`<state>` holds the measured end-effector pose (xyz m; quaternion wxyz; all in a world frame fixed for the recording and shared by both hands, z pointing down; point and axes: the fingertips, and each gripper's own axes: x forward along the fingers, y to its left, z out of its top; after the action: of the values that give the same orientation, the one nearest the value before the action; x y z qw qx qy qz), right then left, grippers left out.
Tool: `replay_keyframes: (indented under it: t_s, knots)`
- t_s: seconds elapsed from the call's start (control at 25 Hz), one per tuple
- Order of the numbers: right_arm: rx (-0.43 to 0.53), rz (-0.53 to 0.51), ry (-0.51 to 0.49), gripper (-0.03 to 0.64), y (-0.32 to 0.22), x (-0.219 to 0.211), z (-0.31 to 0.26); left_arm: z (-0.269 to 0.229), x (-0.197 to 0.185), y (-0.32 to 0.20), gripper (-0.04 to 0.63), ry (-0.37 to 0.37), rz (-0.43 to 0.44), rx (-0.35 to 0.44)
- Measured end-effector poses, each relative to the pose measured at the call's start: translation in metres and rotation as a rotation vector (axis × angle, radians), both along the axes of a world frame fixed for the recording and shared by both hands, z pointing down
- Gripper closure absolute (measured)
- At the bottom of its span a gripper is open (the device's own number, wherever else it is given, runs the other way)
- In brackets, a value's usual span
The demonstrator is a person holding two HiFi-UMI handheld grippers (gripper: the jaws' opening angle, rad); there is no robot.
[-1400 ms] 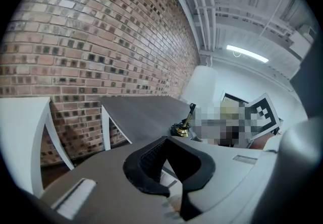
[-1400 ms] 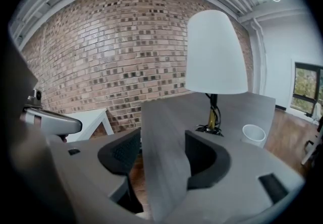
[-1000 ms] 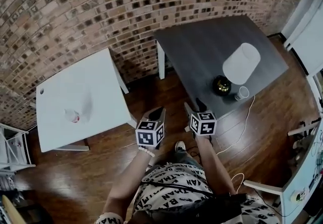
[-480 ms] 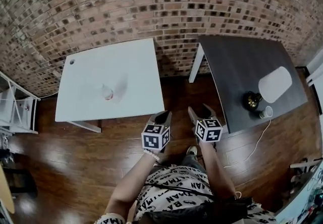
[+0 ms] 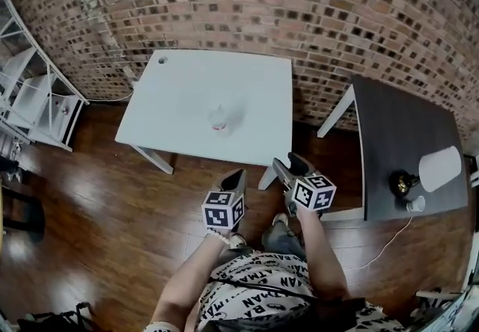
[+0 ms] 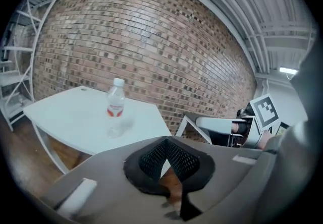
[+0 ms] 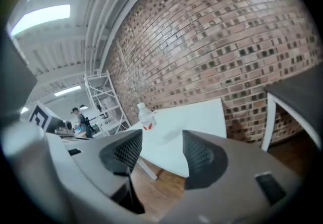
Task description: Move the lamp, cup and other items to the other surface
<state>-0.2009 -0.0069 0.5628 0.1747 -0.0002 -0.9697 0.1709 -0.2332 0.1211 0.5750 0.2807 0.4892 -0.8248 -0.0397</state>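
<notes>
- The person has swung round to the left. A second ago both grippers pointed at the dark table [image 5: 397, 128]; now they face the white table [image 5: 187, 76], which stands straight ahead against the brick wall [image 5: 299, 1]
- The dark table has slid off to the right edge of the head view. The lamp [image 5: 440, 167] and the cup [image 5: 416, 204] stand on it near its front corner, the cup just beside the lamp's dark base, with nothing touching them
- The left gripper [image 5: 235, 175] is closed, its pads meeting with nothing caught between them, so it carries nothing
- The right gripper [image 5: 290, 166] has its jaws partway apart, much as they were through the turn. The gap shows only table and floor, so it is empty too
- Both grippers are over the wooden floor, short of the white table's near edge. They are well apart from the one thing on it, a clear plastic bottle [image 5: 218, 117] with a red label, upright near the middle of the top
- My reading is that the lamp and cup have already been delivered, since they sit on the dark table and both tools have turned from it empty-handed. That leaves the bottle as the item to fetch
- If so, the right gripper looks the likelier one to take it, as it is already parted and the bottle stands close to the line of its jaws in its own view. The left would have to open first
- The bottle is tall and narrow, so a sideways nudge on the approach could tip it
</notes>
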Motion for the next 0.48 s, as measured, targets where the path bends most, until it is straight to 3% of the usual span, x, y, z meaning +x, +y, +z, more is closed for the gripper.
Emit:
replay_keyframes:
  t_s: [0.08,0.48]
  knots:
    - [-0.006,-0.043,-0.039,0.354,0.018,-0.02,-0.008,0.0,-0.013,0.02,0.593,0.003,-0.054,0.011]
    - [0.19,-0.24,-0.047,0.356,0.063,-0.142,-0.028,-0.016,-0.085,0.065,0.592,-0.049,-0.242,0.028]
